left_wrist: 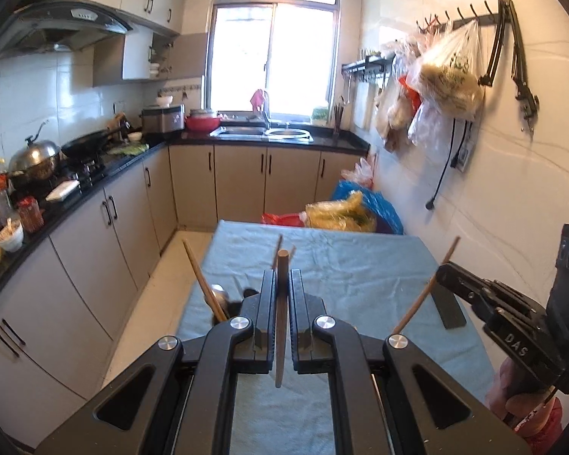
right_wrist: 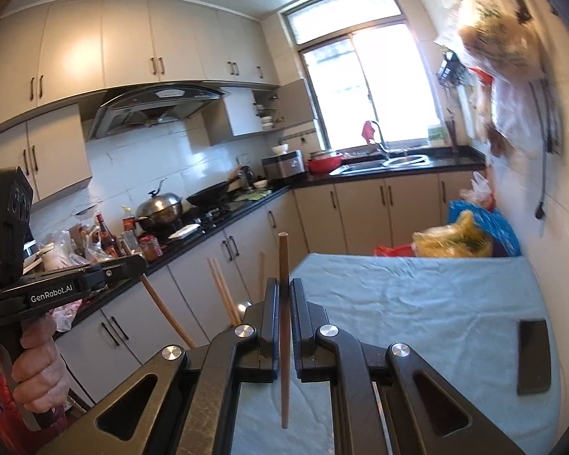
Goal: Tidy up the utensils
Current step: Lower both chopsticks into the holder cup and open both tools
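My left gripper (left_wrist: 283, 276) is shut on a brown wooden chopstick (left_wrist: 280, 322) that stands upright between its jaws, above a table with a blue cloth (left_wrist: 360, 265). My right gripper (right_wrist: 283, 284) is shut on another brown chopstick (right_wrist: 284, 333), also upright. In the left wrist view the right gripper (left_wrist: 442, 271) shows at the right with its chopstick (left_wrist: 425, 292) slanting. In the right wrist view the left gripper (right_wrist: 138, 263) shows at the left with its chopstick (right_wrist: 167, 311). More chopsticks (right_wrist: 223, 295) and a metal spoon (left_wrist: 220, 292) stick up from a dark holder partly hidden behind the jaws.
A flat black case (right_wrist: 534, 356) lies on the cloth at the right, also in the left wrist view (left_wrist: 448, 309). Plastic bags (left_wrist: 352, 212) sit at the table's far end. A cluttered counter (left_wrist: 76, 174) with stove runs along the left. Bags hang on the right wall (left_wrist: 447, 76).
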Demonstrator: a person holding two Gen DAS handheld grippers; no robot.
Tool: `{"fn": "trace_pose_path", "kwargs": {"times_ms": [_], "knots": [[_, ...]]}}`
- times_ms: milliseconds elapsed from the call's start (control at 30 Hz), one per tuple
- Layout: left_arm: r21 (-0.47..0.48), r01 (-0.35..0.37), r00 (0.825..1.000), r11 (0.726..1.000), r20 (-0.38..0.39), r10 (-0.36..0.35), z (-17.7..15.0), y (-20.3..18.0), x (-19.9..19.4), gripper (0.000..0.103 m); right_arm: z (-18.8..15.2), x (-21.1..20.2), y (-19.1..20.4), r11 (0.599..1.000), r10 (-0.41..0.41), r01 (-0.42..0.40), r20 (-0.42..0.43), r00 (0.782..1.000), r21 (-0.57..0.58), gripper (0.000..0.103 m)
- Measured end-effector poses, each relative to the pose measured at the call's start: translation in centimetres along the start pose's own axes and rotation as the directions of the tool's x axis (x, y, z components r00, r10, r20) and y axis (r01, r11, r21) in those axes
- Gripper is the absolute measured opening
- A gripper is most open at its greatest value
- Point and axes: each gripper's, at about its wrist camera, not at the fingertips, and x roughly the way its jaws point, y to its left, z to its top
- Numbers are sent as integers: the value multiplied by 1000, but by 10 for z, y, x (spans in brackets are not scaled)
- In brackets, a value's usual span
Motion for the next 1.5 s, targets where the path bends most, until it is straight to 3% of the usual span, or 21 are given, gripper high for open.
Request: {"fn": "trace_pose_path", "kwargs": {"times_ms": [233,633,1067,1500], "knots": [[4,-43,997,999,58,42,29,16,-1,6,34,25,37,998,47,-45,34,998,-46,6],[-105,-58,997,993,36,62,55,63,50,6,65,91,72,996,37,-32,64,997,-81,6],[-178,-61,995,982,-84,46,21,98,120,6,27,168,63,996,13,-20,-72,997,-86,6],[-193,-69,989,979,-141,42,-2,109,138,6,-9,192,53,995,-17,-1,-189,982,-97,7]]}}
